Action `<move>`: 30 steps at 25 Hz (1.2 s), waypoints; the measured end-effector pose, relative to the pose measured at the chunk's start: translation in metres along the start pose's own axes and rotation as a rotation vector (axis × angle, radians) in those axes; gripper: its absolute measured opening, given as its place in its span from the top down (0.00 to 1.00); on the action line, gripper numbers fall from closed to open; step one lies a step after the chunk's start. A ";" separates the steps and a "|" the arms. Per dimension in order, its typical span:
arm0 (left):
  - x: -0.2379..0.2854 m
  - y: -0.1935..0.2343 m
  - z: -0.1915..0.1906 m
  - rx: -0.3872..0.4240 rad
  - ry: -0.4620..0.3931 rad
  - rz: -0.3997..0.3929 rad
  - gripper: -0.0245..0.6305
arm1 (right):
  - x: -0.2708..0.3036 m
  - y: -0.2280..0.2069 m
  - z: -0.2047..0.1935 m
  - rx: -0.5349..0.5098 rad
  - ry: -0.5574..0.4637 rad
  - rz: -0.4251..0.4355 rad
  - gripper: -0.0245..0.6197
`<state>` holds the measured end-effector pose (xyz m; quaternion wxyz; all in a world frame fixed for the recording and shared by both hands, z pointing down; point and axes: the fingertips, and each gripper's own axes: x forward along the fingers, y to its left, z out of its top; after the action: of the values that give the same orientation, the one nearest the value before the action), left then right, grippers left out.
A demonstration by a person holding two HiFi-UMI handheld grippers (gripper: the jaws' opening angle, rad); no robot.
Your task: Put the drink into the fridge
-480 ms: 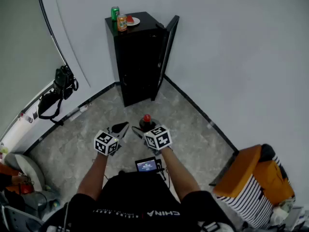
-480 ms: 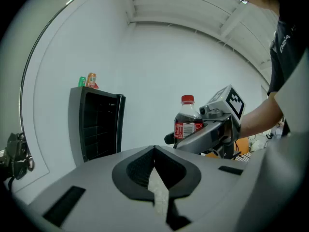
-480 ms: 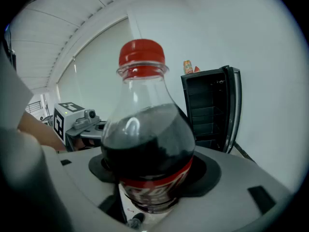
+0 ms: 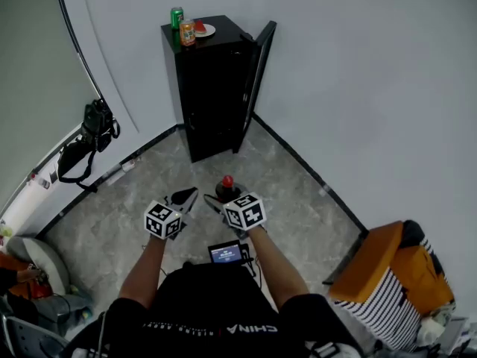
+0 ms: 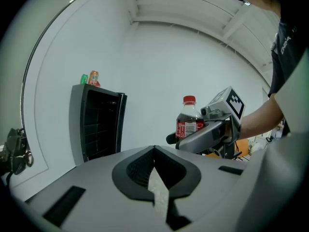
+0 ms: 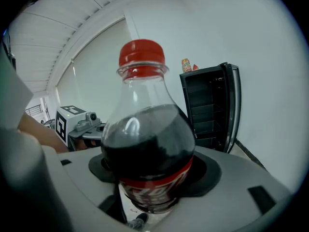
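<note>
A cola bottle point(image 4: 226, 186) with a red cap and dark drink stands upright between the jaws of my right gripper point(image 4: 221, 198), which is shut on its lower body. In the right gripper view the bottle point(image 6: 147, 149) fills the middle. The black fridge point(image 4: 212, 88) stands in the room's far corner with its door swung open to the right; its dark shelves point(image 6: 207, 110) show inside. My left gripper point(image 4: 182, 198) hangs just left of the bottle, shut and holding nothing. From the left gripper view the bottle point(image 5: 188, 122) is to the right and the fridge point(image 5: 99, 127) to the left.
On top of the fridge stand a green can point(image 4: 177, 19), an orange can point(image 4: 188, 34) and a small plate point(image 4: 207, 31). A black bag point(image 4: 89, 144) hangs on the left wall. An orange seat with striped cloth point(image 4: 391, 274) sits at the lower right. Grey tiled floor lies between me and the fridge.
</note>
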<state>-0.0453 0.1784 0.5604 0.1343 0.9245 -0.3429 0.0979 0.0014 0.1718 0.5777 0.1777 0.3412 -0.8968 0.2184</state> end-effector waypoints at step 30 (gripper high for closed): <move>0.051 -0.026 -0.010 -0.025 0.047 0.024 0.95 | -0.044 -0.066 -0.028 0.081 0.005 0.017 0.47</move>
<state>0.0087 0.1696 0.5793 0.1525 0.9160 -0.3521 0.1168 0.0829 0.1657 0.5982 0.1644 0.3401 -0.8896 0.2567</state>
